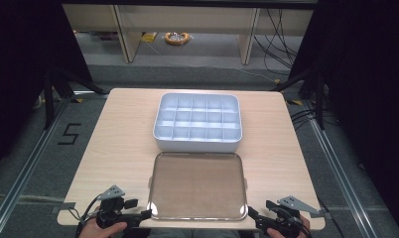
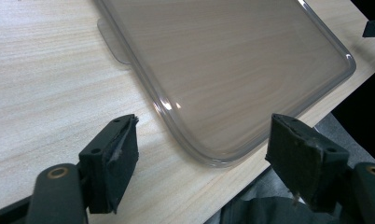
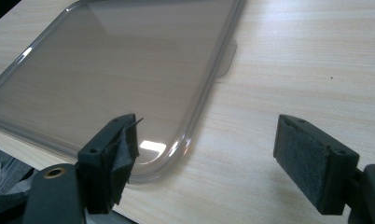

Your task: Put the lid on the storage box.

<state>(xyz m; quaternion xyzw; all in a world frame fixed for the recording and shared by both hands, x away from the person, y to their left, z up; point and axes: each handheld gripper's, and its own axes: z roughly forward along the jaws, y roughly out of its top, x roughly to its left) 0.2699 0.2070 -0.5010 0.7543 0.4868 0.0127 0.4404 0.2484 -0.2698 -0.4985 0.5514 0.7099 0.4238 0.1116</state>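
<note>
A person is holding one tool at each near corner of a clear lid (image 1: 197, 186) lying flat on the bench (image 1: 118, 144). The left tool (image 1: 140, 216) is sitting with jaws wide, the lid's rounded corner just ahead between them; the right tool (image 1: 254, 216) is likewise gaping, the opposite corner just ahead by its left jaw. Beyond the lid a white divided box (image 1: 197, 121) is waiting, its compartments looking empty. The thin, slick rim is lying flush with the wood, so a pad could slide over it, and uneven lifting could tip the lid.
</note>
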